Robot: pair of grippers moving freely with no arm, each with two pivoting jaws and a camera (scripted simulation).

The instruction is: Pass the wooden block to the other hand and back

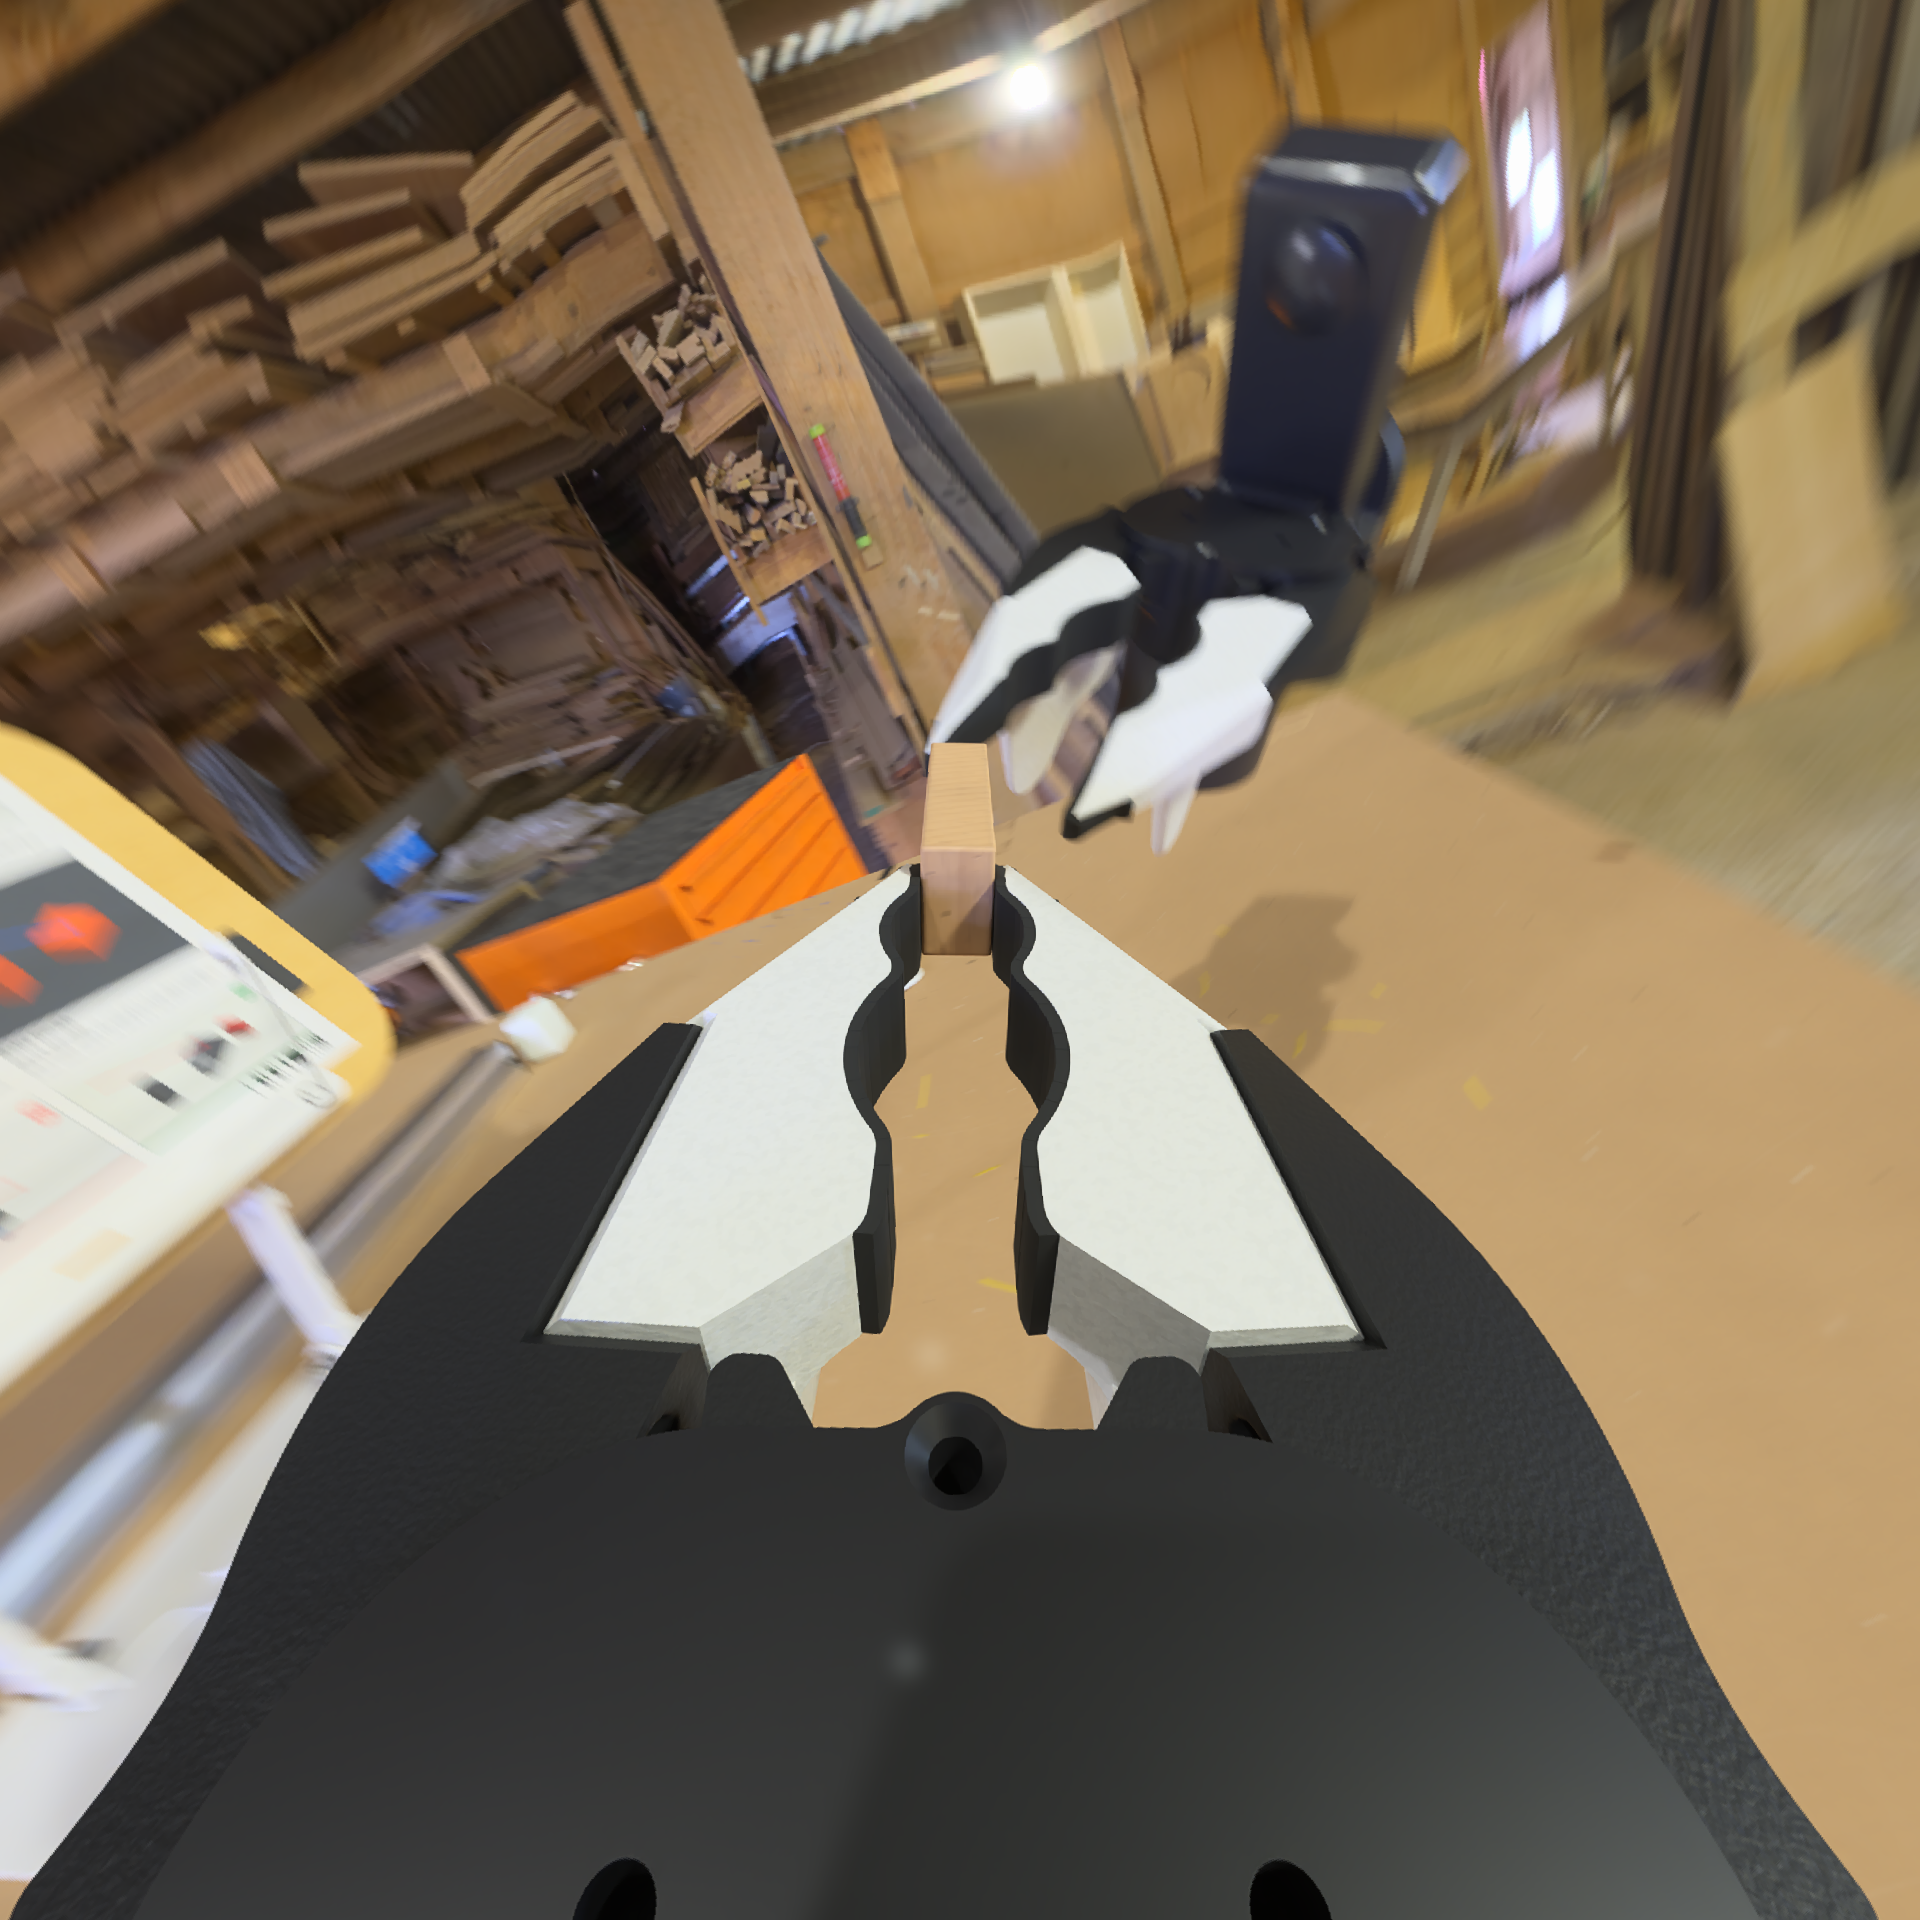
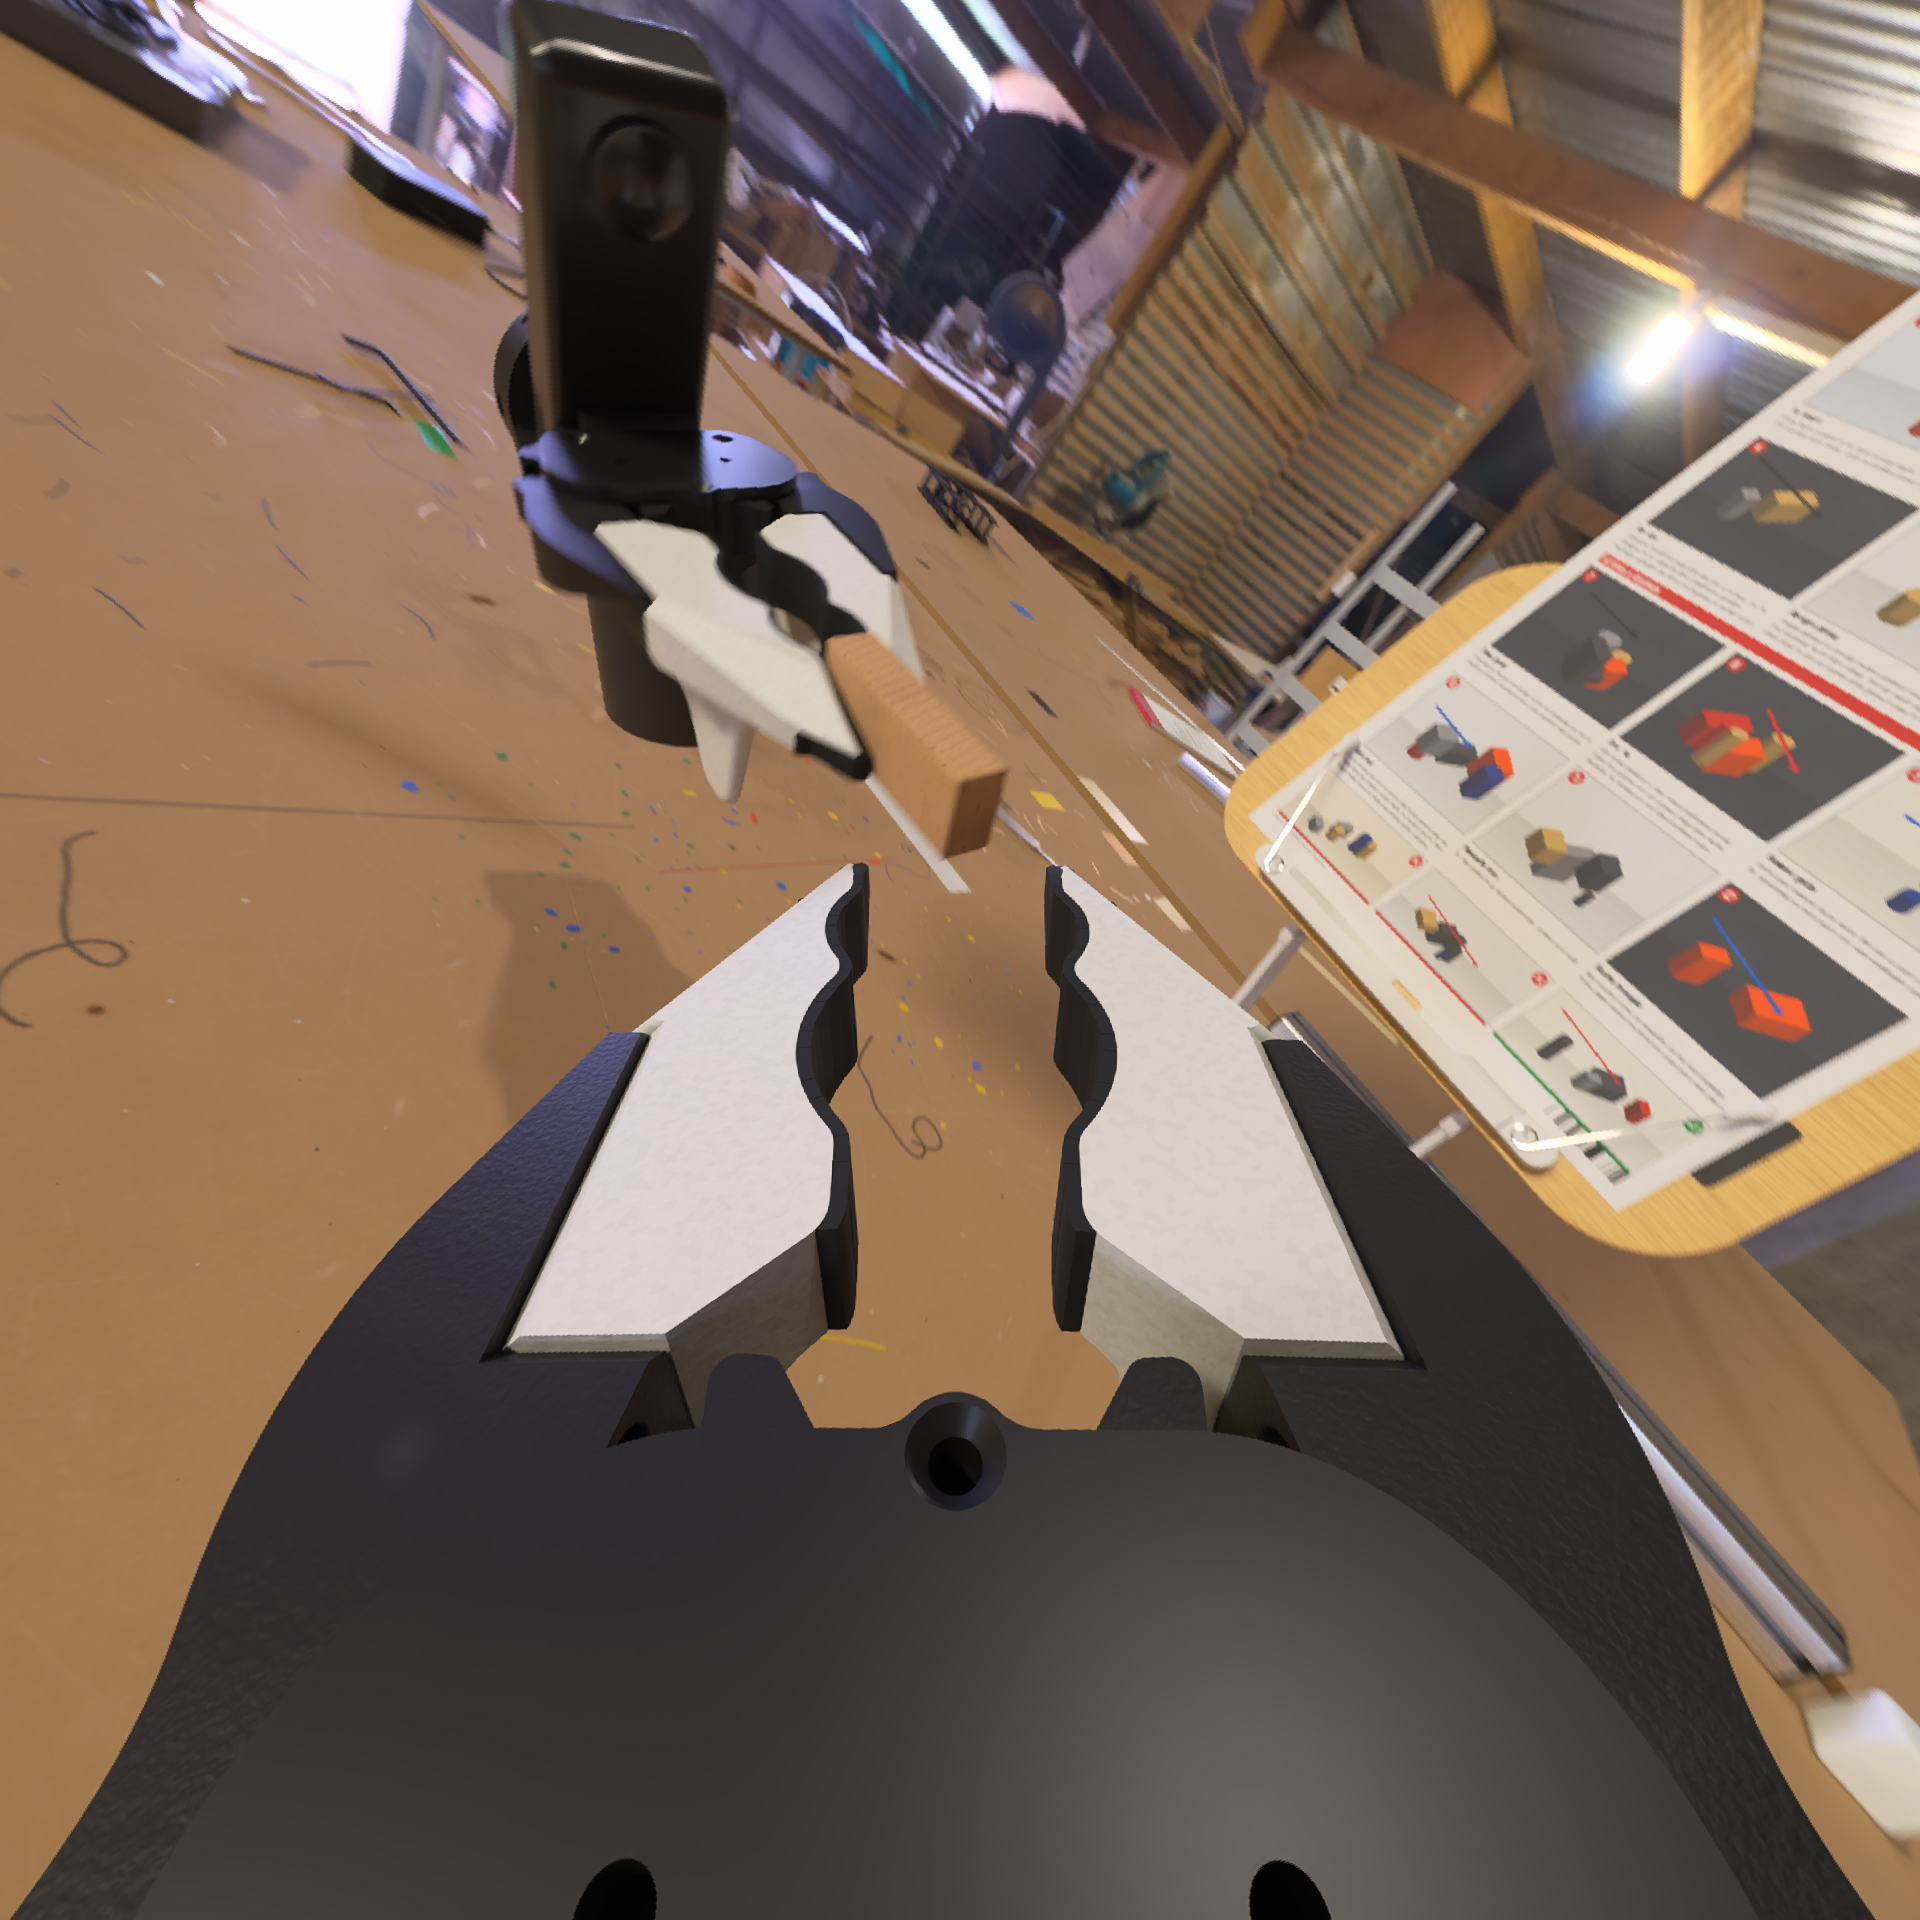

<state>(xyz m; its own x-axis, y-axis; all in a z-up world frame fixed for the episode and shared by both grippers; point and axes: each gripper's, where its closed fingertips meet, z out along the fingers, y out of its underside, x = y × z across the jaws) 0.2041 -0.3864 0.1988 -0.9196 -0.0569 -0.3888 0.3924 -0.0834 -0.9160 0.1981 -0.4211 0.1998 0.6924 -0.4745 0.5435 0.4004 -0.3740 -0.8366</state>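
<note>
My left gripper (image 1: 957, 902) is shut on the wooden block (image 1: 957, 842), a light tan bar that sticks out forward past its fingertips, held above the table. My right gripper (image 1: 1101, 790) shows beyond it in the left wrist view, open, its fingertips just right of the block's far end and apart from it. In the right wrist view my right gripper (image 2: 954, 883) is open and empty. The left gripper (image 2: 831, 686) hangs ahead of it with the block (image 2: 920, 743) pointing toward me, its near end a little above my fingertips.
A brown worktable (image 2: 312, 883) with paint specks and scribbles lies below. A wooden board with a printed instruction sheet (image 2: 1621, 883) stands on a metal stand at the right; it also shows at the left in the left wrist view (image 1: 125, 1018). An orange cabinet (image 1: 727, 894) stands beyond the table edge.
</note>
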